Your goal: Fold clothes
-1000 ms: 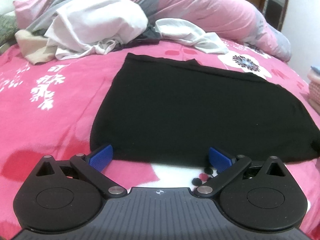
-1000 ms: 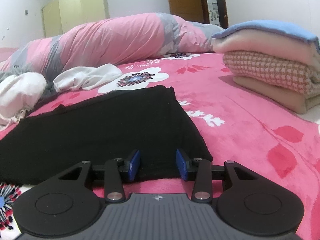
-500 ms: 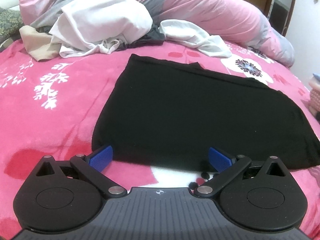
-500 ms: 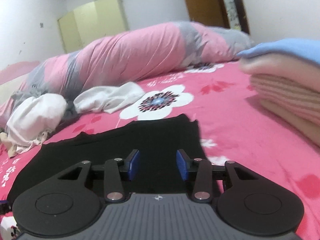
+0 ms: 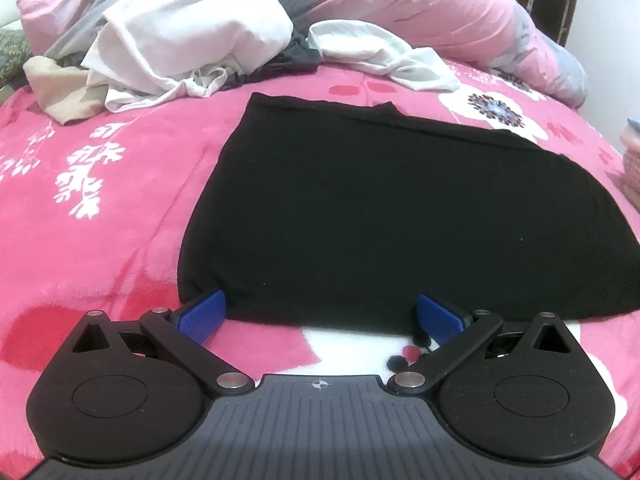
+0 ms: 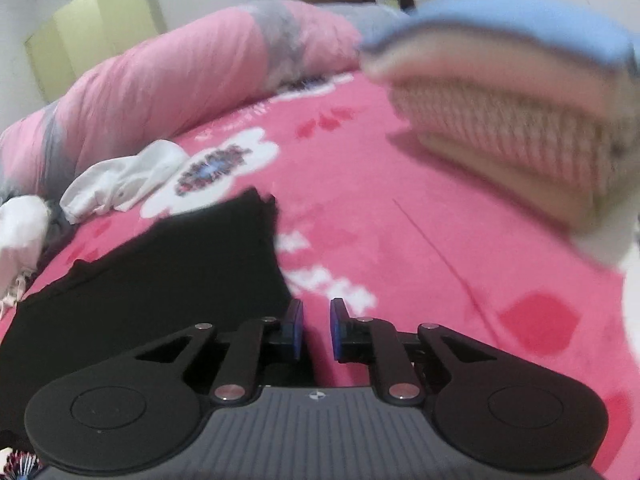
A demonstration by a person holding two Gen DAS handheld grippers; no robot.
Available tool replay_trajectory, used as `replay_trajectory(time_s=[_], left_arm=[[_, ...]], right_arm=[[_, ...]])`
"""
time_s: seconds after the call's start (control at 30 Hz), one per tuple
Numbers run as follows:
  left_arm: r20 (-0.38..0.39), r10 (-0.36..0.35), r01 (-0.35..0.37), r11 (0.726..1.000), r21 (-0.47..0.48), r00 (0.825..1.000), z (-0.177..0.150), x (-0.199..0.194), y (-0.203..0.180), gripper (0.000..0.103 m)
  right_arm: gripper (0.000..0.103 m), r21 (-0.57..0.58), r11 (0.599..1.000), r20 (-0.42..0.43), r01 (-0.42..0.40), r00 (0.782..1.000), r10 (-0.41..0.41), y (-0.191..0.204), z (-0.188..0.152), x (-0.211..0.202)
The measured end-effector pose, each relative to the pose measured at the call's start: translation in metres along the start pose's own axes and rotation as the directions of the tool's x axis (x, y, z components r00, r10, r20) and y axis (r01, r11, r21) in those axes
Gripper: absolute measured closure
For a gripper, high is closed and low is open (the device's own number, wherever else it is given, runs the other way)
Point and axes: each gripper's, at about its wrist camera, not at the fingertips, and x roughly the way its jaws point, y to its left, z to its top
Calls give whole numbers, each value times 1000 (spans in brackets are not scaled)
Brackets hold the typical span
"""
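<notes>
A black garment (image 5: 400, 216) lies spread flat on the pink flowered bedspread (image 5: 100, 220). My left gripper (image 5: 320, 314) stands wide open at the garment's near edge, its blue pads (image 5: 202, 312) just over the hem with nothing between them. In the right wrist view the same black garment (image 6: 160, 280) lies to the left. My right gripper (image 6: 316, 322) hovers beside the garment's right edge, over pink bedspread (image 6: 400, 240). Its jaws are closing to a narrow gap, and no cloth shows between them.
A heap of unfolded white and grey clothes (image 5: 180, 40) and a white garment (image 5: 380, 52) lie beyond the black one, against a rolled pink quilt (image 5: 420, 0). A stack of folded clothes (image 6: 520, 112) sits at the right. A wardrobe (image 6: 96, 36) stands behind.
My right gripper's jaws have narrowed a lot, and it has swung right and lifted, so the black garment now sits to its left. The left gripper has stayed put, still wide open.
</notes>
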Motion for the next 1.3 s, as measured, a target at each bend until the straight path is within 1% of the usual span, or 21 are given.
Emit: replay_trajectory(time_s=[0.03,0.1,0.17,0.2,0.27,0.33,0.4,0.5,0.6,0.67,0.7,0.73,0.8,0.87,0.9,0.97,1.0,1.07,1.13,1.27,1.3], left_arm=[[0,5,-5,1000,1,1000,0,0,-1,0],[-2,10,-10,1000,-3,1000,1,0,-2,0],[-4,3,-3,1000,-11,1000,1,-1,0,0],[-5,-4,4,1000,-17,1000,1,-2,3,0],[-4,-16,15,999,-31,1000,0,-6,8,0],[-3,-22,21,999,-46,1000,-2,-9,15,0],[4,-12,13,998,-64,1000,-4,-14,23,0],[18,3,-1,994,-105,1000,-6,-22,35,0],[35,4,2,988,-157,999,-7,-31,48,0],[44,8,0,982,-188,999,-8,-37,57,0],[48,11,-2,979,-202,999,-8,-41,61,0],[51,15,-3,976,-217,999,-8,-44,66,0],[50,30,-16,969,-248,998,-10,-50,77,0],[48,39,-24,959,-282,998,-12,-56,91,0],[50,36,-19,953,-301,998,-13,-60,98,0],[59,26,-6,944,-330,998,-14,-67,112,0],[64,22,1,940,-342,998,-15,-71,118,0],[77,19,10,933,-359,997,-15,-77,129,0],[92,19,18,924,-382,996,-15,-83,140,0],[114,18,31,909,-416,993,-16,-90,156,0],[116,19,32,906,-421,993,-18,-91,159,0]], right_arm=[[88,-24,1000,14,-13,1000,14,8,3,-4],[87,-65,995,28,-70,997,72,28,5,-4],[86,-110,987,11,-116,993,118,46,-3,-1],[86,-131,984,-6,-122,992,122,52,-9,2],[85,-155,983,-49,-95,995,88,54,-29,7],[86,-118,988,-42,-100,994,96,41,-42,-4],[86,-80,991,-35,-106,994,104,28,-54,-15],[85,-36,994,-38,-103,994,102,16,-60,-36],[84,-24,993,-48,-113,993,111,20,-58,-50],[83,-60,986,-38,-156,987,154,38,-56,-58],[82,-103,977,-35,-187,982,185,56,-56,-61],[81,-147,965,-33,-218,976,215,73,-55,-64],[74,-247,930,-53,-272,962,267,113,-59,-67],[74,-353,875,-88,-332,943,322,159,-69,-69],[74,-403,840,-109,-364,930,351,181,-75,-69],[74,-515,752,-132,-411,905,404,227,-92,-71],[73,-572,704,-128,-421,894,430,246,-102,-74],[71,-684,604,-114,-410,877,466,284,-122,-79],[70,-776,507,-106,-376,869,483,315,-143,-79],[70,-914,312,-96,-259,886,455,355,-178,-67],[70,-937,255,-104,-239,888,447,360,-187,-64]])
